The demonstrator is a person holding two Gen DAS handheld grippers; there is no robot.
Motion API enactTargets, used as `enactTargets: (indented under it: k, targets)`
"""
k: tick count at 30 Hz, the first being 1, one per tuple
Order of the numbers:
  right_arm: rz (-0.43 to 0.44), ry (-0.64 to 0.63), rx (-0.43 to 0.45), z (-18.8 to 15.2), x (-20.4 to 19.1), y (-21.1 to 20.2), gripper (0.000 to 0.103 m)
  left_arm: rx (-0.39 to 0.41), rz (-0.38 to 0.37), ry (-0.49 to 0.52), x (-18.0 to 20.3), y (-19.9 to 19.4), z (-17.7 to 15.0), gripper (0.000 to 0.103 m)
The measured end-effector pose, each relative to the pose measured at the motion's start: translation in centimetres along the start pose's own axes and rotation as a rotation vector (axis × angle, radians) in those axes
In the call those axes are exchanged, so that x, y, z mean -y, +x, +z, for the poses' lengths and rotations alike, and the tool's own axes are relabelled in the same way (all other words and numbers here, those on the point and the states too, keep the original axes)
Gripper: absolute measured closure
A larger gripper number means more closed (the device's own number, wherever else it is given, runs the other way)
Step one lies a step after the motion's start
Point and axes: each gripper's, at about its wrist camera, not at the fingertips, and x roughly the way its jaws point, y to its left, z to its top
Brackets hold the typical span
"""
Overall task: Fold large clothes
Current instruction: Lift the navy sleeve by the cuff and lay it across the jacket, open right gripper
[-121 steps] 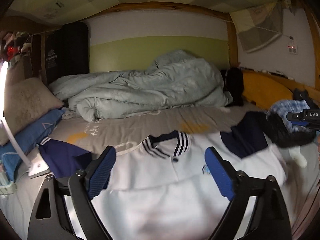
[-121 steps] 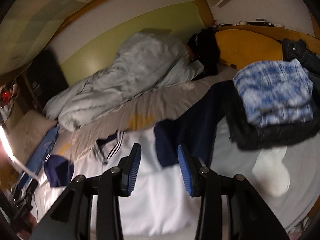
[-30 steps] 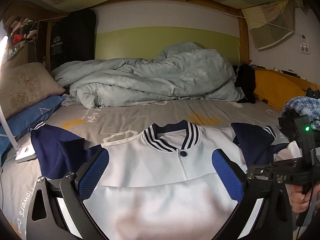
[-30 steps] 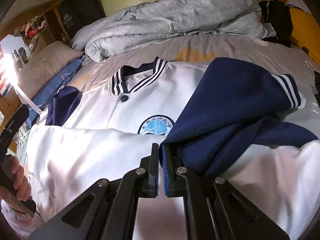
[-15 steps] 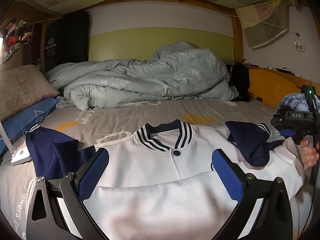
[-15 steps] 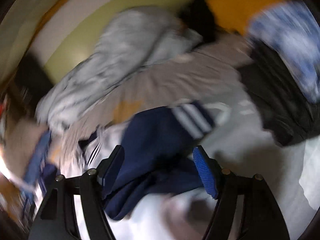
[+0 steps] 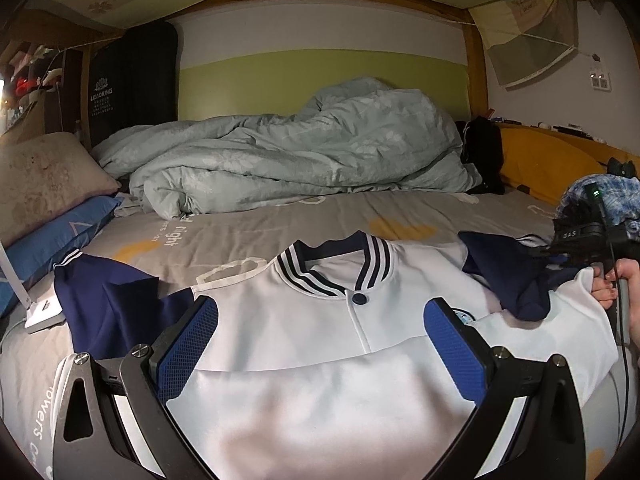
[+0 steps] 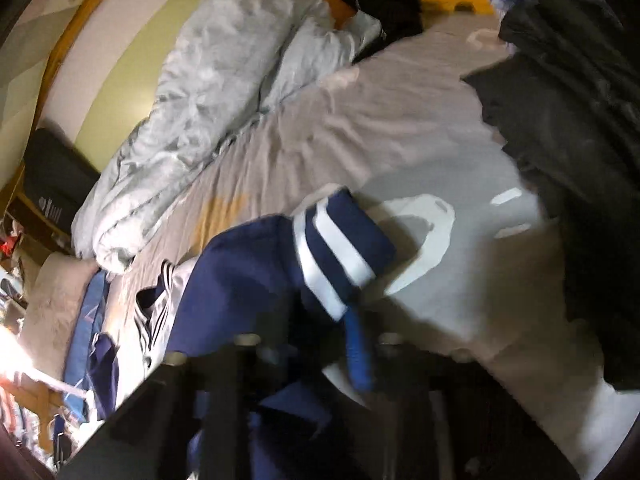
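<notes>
Right now the right gripper (image 8: 320, 344) is closing on the navy sleeve (image 8: 256, 280), which lies bunched at the varsity jacket's (image 7: 320, 320) right edge. Farther left, the left gripper (image 7: 320, 344) hovers with jaws apart over the white chest.

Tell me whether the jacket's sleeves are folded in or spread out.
Mixed: one navy sleeve lies bunched over the jacket chest; the other sleeve is spread out.

Right claw (image 8: 320, 344) motion-blurred, closing on navy sleeve (image 8: 256, 280); jacket (image 7: 320, 360) hem cut off.

A home bedroom: a wooden-framed bed (image 7: 476, 80) with a rumpled duvet (image 7: 296, 160), pillows (image 7: 44, 184) and clothes.
</notes>
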Motion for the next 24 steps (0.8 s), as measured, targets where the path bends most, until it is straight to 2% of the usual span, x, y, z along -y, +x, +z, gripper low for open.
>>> enactTargets:
  k: [3,5,8,10,12,15,18,22,24]
  targets:
    - [-0.006,-0.142,0.087,-0.5,-3.1,-2.3,0.09,-0.001,0.0,-0.012,-0.2,0.1,0.1,0.001]
    - [0.033,-0.252,0.138,-1.3,-6.0,-4.2,0.09,0.007,0.004,-0.017,-0.4,-0.1,0.3,0.001]
    - [0.113,-0.427,0.165,-4.0,-10.9,-6.2,0.09,0.016,0.003,-0.029,-0.7,-0.3,0.5,0.001]
    - [0.11,-0.522,0.172,-6.2,-13.4,-6.6,0.09,0.031,0.01,-0.056,-1.1,-0.5,0.6,0.001]
    - [0.127,-0.593,0.141,-8.5,-15.0,-6.1,0.09,0.052,0.007,-0.086,-1.5,-0.9,0.7,0.001]
    - [0.171,-0.684,0.013,-12.0,-16.5,-3.8,0.09,0.067,-0.016,-0.089,-1.6,-1.4,1.0,0.001]
    - [0.177,-0.774,-0.074,-15.0,-17.2,-1.8,0.09,0.07,-0.027,-0.085,-1.5,-1.7,1.1,0.001]
    - [0.184,-0.849,-0.096,-17.0,-18.0,-1.1,0.089,0.033,-0.08,-0.111,-1.6,-1.3,1.0,0.001]
    - [0.197,-0.843,-0.114,-17.4,-17.9,-1.1,0.086,-0.022,-0.135,-0.141,-1.7,-0.4,0.7,0.001]
